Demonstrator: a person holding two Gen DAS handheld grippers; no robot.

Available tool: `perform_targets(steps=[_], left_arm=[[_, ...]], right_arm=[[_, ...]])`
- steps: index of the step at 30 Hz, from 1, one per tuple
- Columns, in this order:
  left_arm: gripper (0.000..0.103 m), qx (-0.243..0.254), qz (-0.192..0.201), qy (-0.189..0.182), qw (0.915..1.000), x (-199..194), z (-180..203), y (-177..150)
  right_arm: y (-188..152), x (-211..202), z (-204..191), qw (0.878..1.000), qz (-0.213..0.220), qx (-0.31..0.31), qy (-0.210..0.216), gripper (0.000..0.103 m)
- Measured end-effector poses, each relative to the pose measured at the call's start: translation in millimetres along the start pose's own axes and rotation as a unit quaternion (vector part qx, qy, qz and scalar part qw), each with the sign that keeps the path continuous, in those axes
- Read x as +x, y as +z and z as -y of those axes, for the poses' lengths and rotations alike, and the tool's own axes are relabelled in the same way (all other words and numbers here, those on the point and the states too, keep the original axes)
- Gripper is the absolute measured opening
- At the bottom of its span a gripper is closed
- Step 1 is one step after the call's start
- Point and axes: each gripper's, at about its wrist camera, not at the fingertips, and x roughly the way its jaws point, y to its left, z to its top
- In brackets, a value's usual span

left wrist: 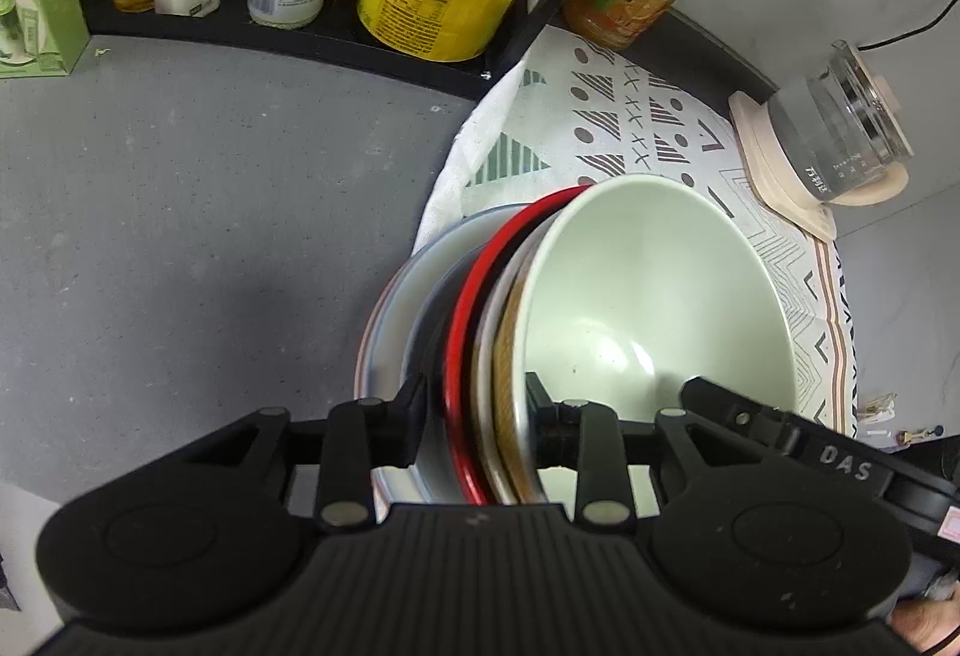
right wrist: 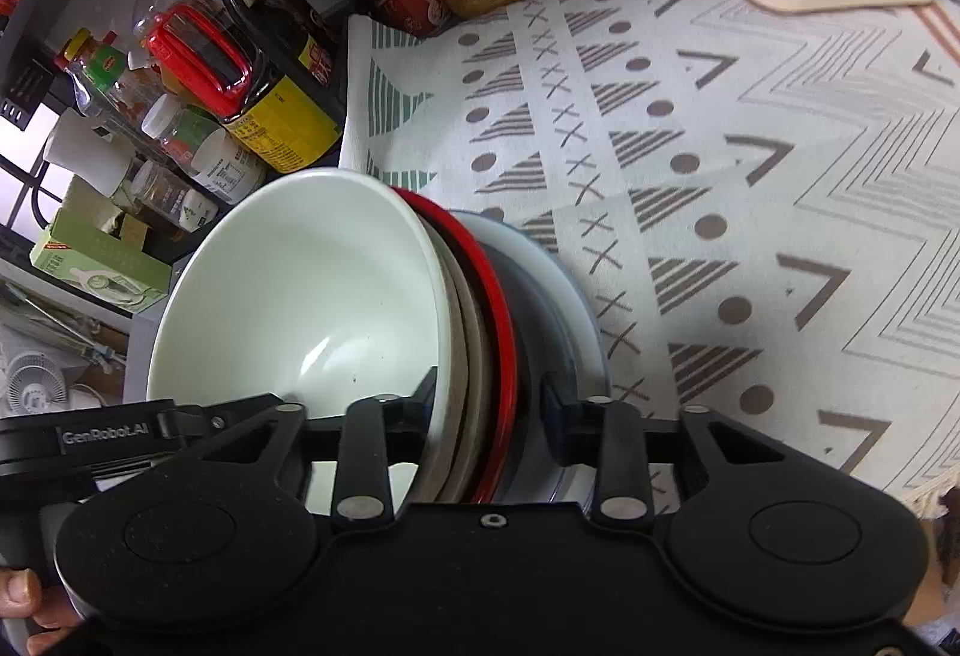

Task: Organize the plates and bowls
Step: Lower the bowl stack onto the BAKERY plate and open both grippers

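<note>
A nested stack of dishes is held up on edge between both grippers: a pale green bowl (left wrist: 648, 296) innermost, then a beige dish (left wrist: 503, 356), a red dish (left wrist: 468, 332), a dark dish and a grey-white plate (left wrist: 390, 320). My left gripper (left wrist: 477, 416) is shut across the stack's rims. My right gripper (right wrist: 489, 410) is shut on the same stack from the other side, with the green bowl (right wrist: 312, 296) to its left and the grey-white plate (right wrist: 570, 296) to its right. Each gripper shows at the other view's edge.
A patterned cloth (right wrist: 720, 176) covers the counter right of the stack; bare grey counter (left wrist: 180, 206) lies left. A black rack (left wrist: 300, 38) with bottles and jars stands at the back. A glass kettle on a cream base (left wrist: 834, 152) sits at the back right.
</note>
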Motion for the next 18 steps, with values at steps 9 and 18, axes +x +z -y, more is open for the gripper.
perform_targets(steps=[9,18], left_arm=[[0.058,0.013,0.02,0.008,0.9997,-15.7,-5.9,-2.4],[0.082,0.059,0.059,0.013,0.9964,-34.4,-0.3,2.8]], right_arm=[[-2.8,-15.6,-1.3,0.999,0.033,-0.001,-0.018,0.064],[-16.8,-36.3,-4.4,0.996,0.081,0.01,-0.044,0.082]])
